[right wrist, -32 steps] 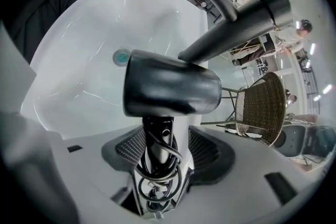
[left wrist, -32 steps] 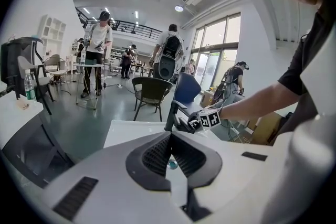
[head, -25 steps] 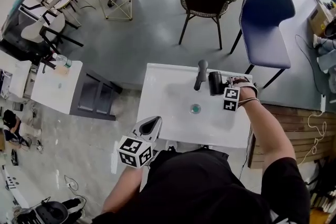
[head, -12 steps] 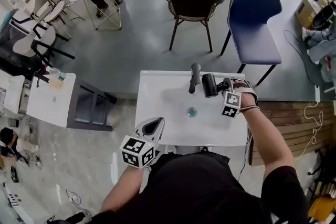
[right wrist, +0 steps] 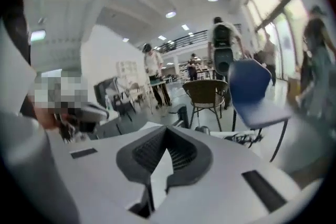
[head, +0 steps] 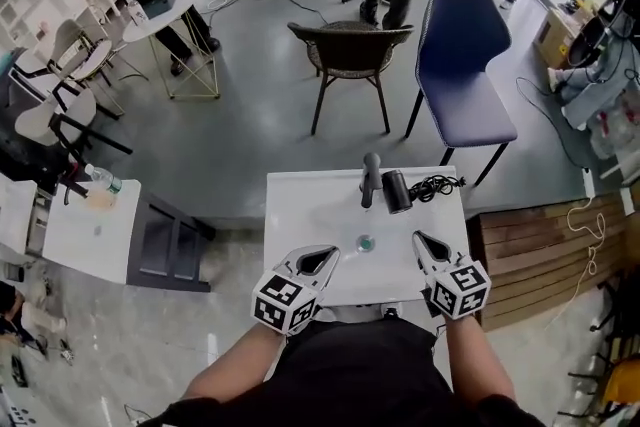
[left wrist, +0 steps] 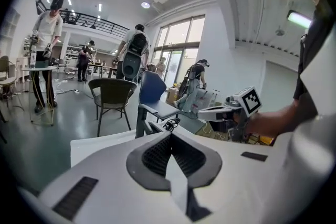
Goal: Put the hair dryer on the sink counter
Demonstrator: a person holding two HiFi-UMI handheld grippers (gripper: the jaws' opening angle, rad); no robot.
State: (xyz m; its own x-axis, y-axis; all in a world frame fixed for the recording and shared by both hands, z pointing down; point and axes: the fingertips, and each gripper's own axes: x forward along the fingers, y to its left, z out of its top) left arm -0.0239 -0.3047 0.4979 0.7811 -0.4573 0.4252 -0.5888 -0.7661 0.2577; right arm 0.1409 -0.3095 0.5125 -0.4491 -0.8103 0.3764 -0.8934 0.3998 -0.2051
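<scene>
The black hair dryer [head: 396, 191] lies on the white sink counter [head: 300, 205] at the back right, beside the dark faucet [head: 371, 177], with its cord [head: 436, 183] bunched to its right. Both grippers hang over the counter's front edge, apart from the dryer. My left gripper [head: 318, 260] is shut and holds nothing. My right gripper [head: 425, 243] has just closed its jaws with nothing between them. In the left gripper view the pads [left wrist: 169, 150] meet, and the right gripper [left wrist: 220, 112] shows alongside. The right gripper view shows its pads [right wrist: 167, 152] together, with the faucet [right wrist: 182, 115] beyond.
A round drain [head: 366, 242] sits mid-basin. Behind the counter stand a wicker chair [head: 348, 50] and a blue chair [head: 462, 75]. A white side table [head: 85, 225] with a bottle [head: 103, 181] is at the left, a wooden platform [head: 540, 250] at the right. People stand farther back.
My right gripper has let go of the hair dryer, pulled back to the counter's front edge and shut. The dryer stays by the faucet. The left gripper shifted slightly.
</scene>
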